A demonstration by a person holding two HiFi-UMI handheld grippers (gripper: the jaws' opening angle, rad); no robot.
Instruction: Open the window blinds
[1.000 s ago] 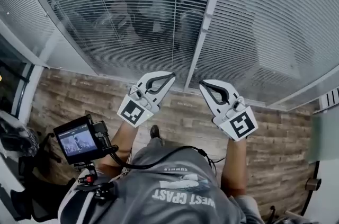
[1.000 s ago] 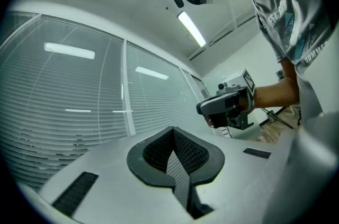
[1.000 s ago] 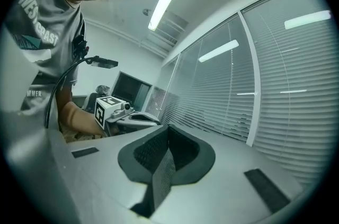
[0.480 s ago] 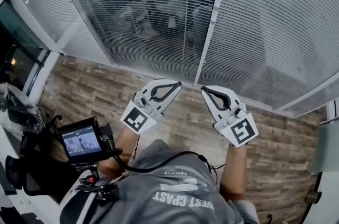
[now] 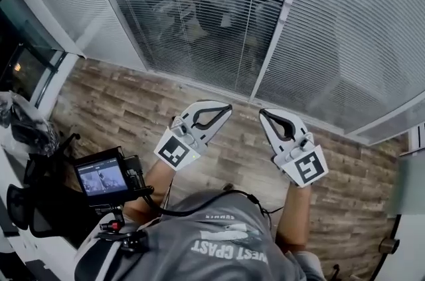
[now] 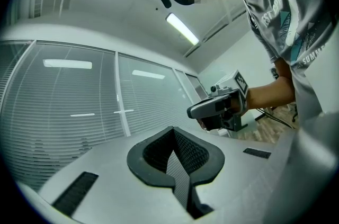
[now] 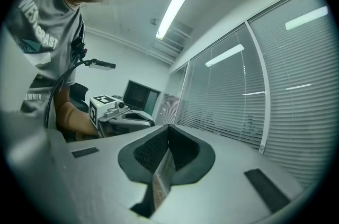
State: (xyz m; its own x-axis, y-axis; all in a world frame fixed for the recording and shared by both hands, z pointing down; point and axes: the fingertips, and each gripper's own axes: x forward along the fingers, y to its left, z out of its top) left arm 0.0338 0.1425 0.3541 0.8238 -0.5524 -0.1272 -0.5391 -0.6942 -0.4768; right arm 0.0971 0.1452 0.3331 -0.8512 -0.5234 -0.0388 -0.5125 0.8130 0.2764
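Observation:
White slatted blinds hang behind a glass wall across the top of the head view; a room shows dimly through the middle panel's slats. They also fill the left gripper view as blinds and the right gripper view as blinds. My left gripper and right gripper are held side by side over the floor, short of the wall. Both are shut with nothing between the jaws. In its own view the left gripper points level along the wall, and so does the right gripper.
A white mullion divides the blind panels. Wood-plank floor runs along the wall's foot. A small monitor on a rig sits at the person's chest, with a black chair at the left. A dark window is at far left.
The view has slid left along the wall, showing more floor and the dark window. Both grippers moved with the person, still side by side and shut.

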